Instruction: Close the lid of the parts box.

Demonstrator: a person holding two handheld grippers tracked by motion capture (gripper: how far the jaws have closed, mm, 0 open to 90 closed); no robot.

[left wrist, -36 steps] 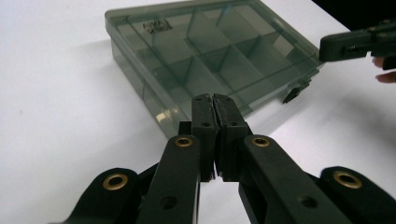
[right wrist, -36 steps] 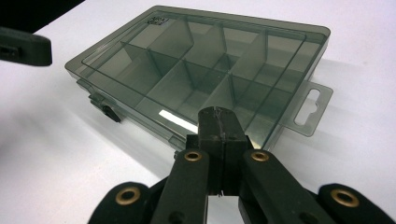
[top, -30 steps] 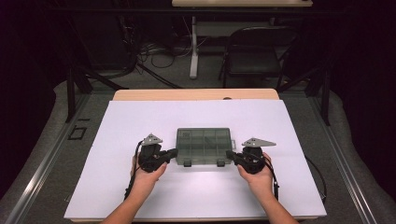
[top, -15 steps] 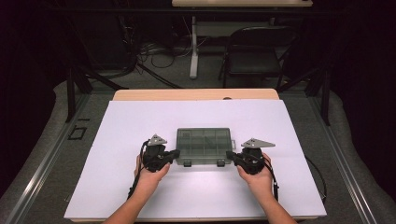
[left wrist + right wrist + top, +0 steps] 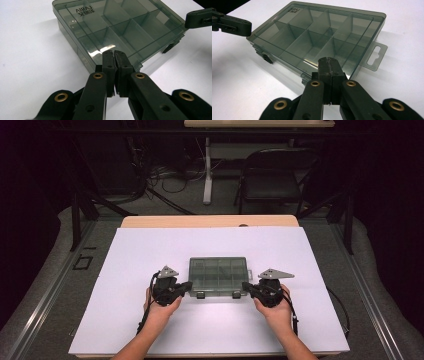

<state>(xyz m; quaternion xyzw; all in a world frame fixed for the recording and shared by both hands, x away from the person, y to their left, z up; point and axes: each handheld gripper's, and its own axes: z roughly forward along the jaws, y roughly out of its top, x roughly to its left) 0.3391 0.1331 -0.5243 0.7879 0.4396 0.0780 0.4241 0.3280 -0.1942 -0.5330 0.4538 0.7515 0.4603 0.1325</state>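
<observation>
Resting flat at the middle of the white tabletop [image 5: 150, 255], lid down and latched: a smoky-grey, see-through plastic compartment box [image 5: 218, 276], dividers showing through, compartments apparently empty. Likely light, stiff, slick-walled, prone to sliding when nudged; thin lid and hang tab [image 5: 375, 56] probably brittle. Best taken at the two front latches [image 5: 200, 295] or by the short side walls, never by the tab. Left gripper [image 5: 114, 53] at the front left corner, fingers pressed together, holding nothing. Right gripper [image 5: 328, 60] at the front right corner, fingers likewise closed and empty. Beyond the tabletop: dark room, grey floor, black chair [image 5: 272, 180], loose cables.
</observation>
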